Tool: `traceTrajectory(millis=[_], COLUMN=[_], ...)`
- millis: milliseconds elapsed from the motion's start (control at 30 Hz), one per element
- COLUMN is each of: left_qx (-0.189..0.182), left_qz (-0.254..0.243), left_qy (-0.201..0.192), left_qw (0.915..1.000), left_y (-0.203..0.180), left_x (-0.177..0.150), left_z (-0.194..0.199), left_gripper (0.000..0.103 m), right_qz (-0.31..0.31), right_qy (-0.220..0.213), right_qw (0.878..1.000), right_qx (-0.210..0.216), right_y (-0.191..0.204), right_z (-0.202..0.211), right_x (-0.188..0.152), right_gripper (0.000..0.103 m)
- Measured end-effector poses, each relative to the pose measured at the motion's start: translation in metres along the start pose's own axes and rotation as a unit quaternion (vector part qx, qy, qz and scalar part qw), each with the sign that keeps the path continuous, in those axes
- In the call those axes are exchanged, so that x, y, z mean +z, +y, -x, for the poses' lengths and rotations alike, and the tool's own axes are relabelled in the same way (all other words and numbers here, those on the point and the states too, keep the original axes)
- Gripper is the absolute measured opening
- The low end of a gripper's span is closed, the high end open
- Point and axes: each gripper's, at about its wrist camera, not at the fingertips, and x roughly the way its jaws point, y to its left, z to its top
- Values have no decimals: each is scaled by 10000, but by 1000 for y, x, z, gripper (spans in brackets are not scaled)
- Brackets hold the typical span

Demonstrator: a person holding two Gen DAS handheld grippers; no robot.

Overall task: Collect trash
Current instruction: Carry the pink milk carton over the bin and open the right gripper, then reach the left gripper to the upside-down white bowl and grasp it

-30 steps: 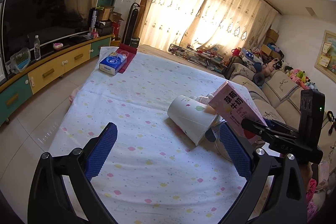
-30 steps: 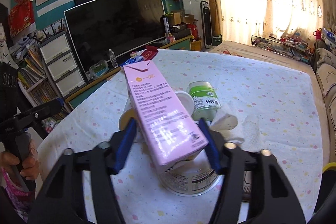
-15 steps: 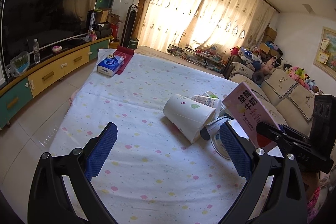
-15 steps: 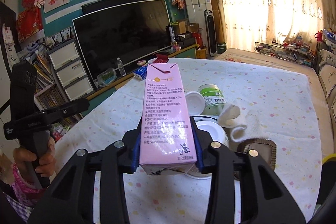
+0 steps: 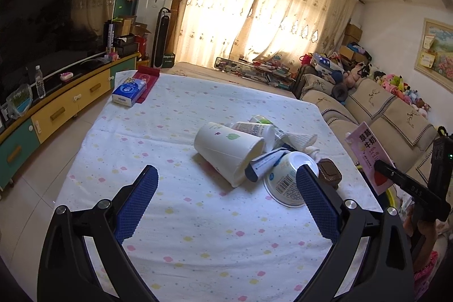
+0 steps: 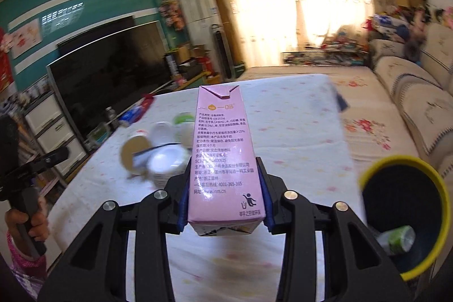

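Observation:
My right gripper point(image 6: 225, 196) is shut on a pink milk carton point(image 6: 223, 149) and holds it upright above the table's near edge; the carton also shows in the left wrist view point(image 5: 368, 154). A yellow-rimmed dark bin point(image 6: 407, 220) with a green bottle inside sits to the carton's lower right. My left gripper point(image 5: 226, 203) is open and empty above the spotted tablecloth point(image 5: 175, 211). Ahead of it lies a trash pile: a tipped white paper cup point(image 5: 226, 149), a white bowl point(image 5: 286, 183), a small bottle point(image 5: 254, 129), a tissue point(image 5: 303, 140) and a brown lid point(image 5: 328, 174).
A blue tissue pack point(image 5: 128, 91) and a red item point(image 5: 147, 75) lie at the table's far left corner. A TV cabinet point(image 5: 56, 109) runs along the left. A sofa point(image 5: 382, 115) stands on the right.
My right gripper has carried the pink carton up and to the right, off the trash pile toward the bin. My left gripper has drawn back a little from the pile.

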Motion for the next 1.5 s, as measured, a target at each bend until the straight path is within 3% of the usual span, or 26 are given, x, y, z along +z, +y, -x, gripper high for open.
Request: traceTrajectory(millis=[133, 333, 700, 1033, 1300, 1500], left_qx=[-87, -244, -588, -704, -958, -915], left_qz=[-143, -451, -848, -1173, -1384, -1432], left_qy=[50, 155, 501, 786, 1205, 1545], left_qw=[9998, 9986, 9934, 9875, 9783, 9733], left_y=[-15, -45, -89, -108, -114, -118], left_x=[-1, -2, -8, -13, -12, -11], left_z=[-3, -12, -37, -64, -107, -141], left_gripper=[96, 96, 96, 96, 96, 96], right_qz=[-519, -1166, -1704, -1783, -1782, -1803], right_qy=[-84, -54, 127, 102, 167, 174], right_qw=[9962, 9791, 9530, 9512, 9545, 9551], right_qx=[-690, -1665, -2502, -2516, -2386, -2344], right_y=[-52, -119, -179, -182, -179, -179], right_z=[13, 23, 17, 19, 12, 10], right_x=[-8, -26, -54, -60, -60, -60], right_gripper=[38, 38, 41, 45, 45, 45])
